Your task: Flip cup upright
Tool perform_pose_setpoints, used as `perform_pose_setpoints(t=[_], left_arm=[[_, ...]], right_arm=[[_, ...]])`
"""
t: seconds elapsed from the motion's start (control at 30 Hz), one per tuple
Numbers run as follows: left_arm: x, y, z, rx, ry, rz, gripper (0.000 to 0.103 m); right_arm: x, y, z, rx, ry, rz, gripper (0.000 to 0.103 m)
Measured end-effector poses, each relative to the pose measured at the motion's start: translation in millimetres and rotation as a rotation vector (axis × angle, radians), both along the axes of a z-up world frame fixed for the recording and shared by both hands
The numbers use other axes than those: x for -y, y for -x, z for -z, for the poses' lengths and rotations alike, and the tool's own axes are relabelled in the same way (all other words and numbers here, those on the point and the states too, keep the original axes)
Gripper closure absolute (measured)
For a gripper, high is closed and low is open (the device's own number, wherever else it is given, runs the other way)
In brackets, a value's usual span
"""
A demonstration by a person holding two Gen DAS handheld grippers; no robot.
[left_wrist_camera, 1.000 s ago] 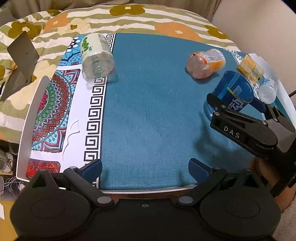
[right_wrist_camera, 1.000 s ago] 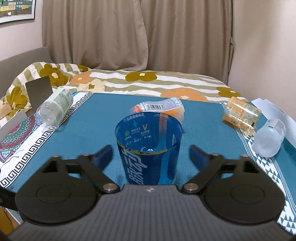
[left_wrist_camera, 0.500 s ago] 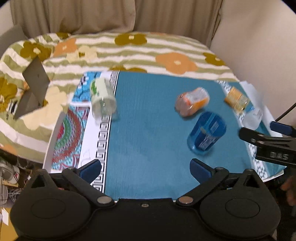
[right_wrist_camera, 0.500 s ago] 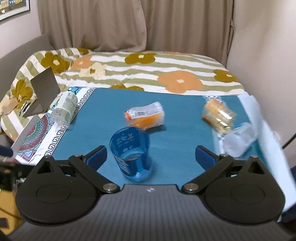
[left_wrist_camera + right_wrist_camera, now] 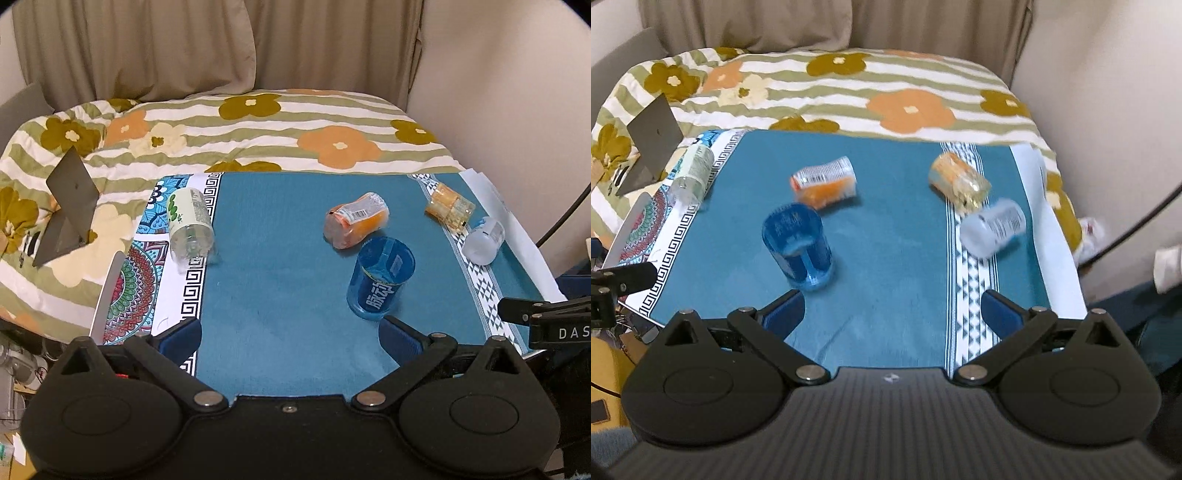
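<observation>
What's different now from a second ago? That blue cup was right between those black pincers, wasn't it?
Yes. The right gripper has pulled back and up from the translucent blue plastic cup, jaws open and empty, so the cup now stands alone, mouth up, on the teal tablecloth. The left gripper also rose, open. The cup stayed put; the orange-labelled cup, green-labelled cup, amber cup and frosted white cup still lie on their sides.
</observation>
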State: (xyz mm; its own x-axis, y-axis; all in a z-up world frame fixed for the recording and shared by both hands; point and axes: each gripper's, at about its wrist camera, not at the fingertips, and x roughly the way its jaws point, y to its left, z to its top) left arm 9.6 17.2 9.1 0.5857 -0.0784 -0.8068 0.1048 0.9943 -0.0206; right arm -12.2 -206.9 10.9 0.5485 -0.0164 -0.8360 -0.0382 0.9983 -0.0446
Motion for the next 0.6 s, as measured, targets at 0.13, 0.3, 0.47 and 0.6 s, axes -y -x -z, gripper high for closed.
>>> perform_pose_setpoints(t=[0.13,0.3,0.47,0.6], left_arm=[[1.3,4.0,0.3,0.006,-0.006,-0.01,0.0],[1.9,4.6,-2.5,0.014,-0.013,-0.019,0.0],[4.6,6.1,-3.1,0.02,-0.032,-0.019,0.0],[4.8,6.0,-3.3,0.02,-0.032,-0.02,0.0]], right_arm=[[3.9,4.1,3.2,-0.013,-0.016,0.014,0.0],[6.7,3.5,1.7,-0.011,-0.018,0.019,0.0],[9.0,1.8,0.0,-0.007,-0.027,0.021,0.0],[9.3,2.0,-0.2,-0.008,-0.029,0.019,0.0]])
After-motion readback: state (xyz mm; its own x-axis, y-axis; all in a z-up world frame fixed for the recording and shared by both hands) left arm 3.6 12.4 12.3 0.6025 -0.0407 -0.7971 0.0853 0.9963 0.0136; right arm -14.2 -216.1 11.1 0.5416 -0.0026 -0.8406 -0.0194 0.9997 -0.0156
